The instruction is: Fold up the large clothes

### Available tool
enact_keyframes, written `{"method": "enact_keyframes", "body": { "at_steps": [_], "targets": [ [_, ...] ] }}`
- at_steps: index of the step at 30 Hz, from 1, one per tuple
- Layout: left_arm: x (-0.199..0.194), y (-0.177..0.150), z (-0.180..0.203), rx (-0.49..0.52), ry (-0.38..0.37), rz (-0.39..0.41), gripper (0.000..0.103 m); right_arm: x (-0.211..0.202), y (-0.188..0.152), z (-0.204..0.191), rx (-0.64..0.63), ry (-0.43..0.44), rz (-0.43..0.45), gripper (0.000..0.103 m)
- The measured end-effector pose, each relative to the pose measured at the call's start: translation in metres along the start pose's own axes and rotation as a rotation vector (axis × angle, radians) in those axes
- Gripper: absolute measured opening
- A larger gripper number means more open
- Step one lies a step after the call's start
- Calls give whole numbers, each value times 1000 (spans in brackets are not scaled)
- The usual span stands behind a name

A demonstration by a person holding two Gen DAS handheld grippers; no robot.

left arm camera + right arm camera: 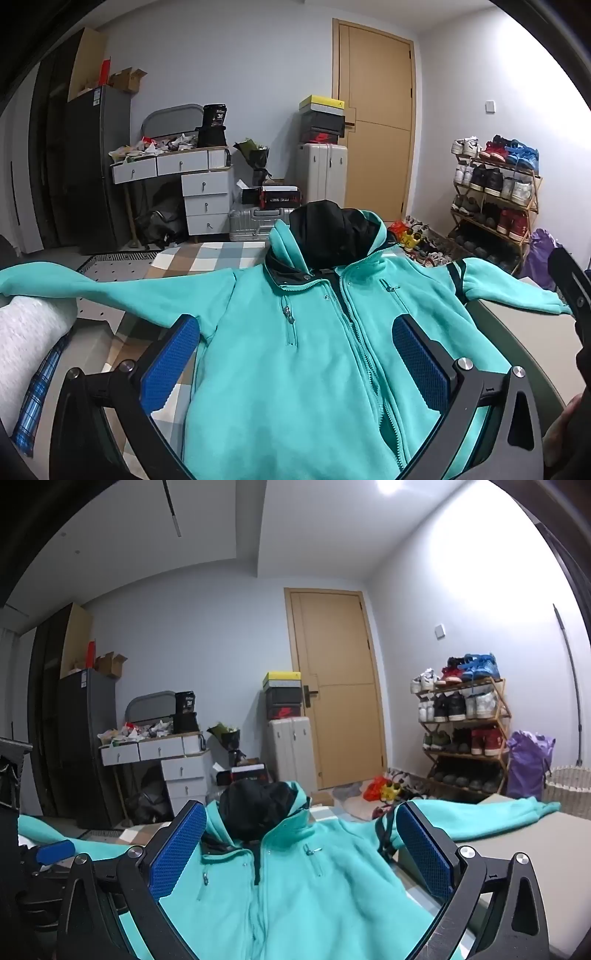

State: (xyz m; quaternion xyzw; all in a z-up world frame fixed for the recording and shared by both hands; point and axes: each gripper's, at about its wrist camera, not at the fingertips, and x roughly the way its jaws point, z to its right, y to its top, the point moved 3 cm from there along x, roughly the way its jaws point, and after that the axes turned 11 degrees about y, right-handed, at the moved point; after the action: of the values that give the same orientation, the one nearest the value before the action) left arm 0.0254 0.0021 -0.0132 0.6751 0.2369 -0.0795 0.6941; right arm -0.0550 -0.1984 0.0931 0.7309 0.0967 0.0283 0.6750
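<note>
A turquoise zip-up fleece jacket [295, 350] with a black-lined hood [332, 232] lies front-up on the bed, sleeves spread out to both sides. It also shows in the right wrist view [295, 886]. My left gripper [295, 328] is open and empty, its blue pads [170, 362] hovering over the jacket's chest. My right gripper [301, 819] is open and empty above the jacket's upper chest, near the hood [255, 812]. The right gripper's body shows at the left wrist view's right edge [569, 280].
The bed has a checkered cover [207, 258]. A white pillow [26, 332] lies at the left. Beyond the bed are a white drawer desk [184, 173], suitcases [321, 173], a wooden door [376, 110] and a shoe rack [495, 195]. A purple bag [528, 760] stands at the right.
</note>
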Motion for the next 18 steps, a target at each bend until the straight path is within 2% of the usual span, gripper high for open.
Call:
{"method": "enact_keyframes", "body": {
  "at_steps": [1, 6, 18],
  "targets": [
    [1, 0, 3, 36, -4, -18, 102, 1, 0, 0, 1, -2, 2, 103],
    [3, 1, 4, 43, 4, -4, 102, -5, 1, 2, -6, 2, 33, 103],
    [1, 2, 3, 23, -20, 15, 102, 1, -2, -5, 0, 28, -1, 103]
  ]
}}
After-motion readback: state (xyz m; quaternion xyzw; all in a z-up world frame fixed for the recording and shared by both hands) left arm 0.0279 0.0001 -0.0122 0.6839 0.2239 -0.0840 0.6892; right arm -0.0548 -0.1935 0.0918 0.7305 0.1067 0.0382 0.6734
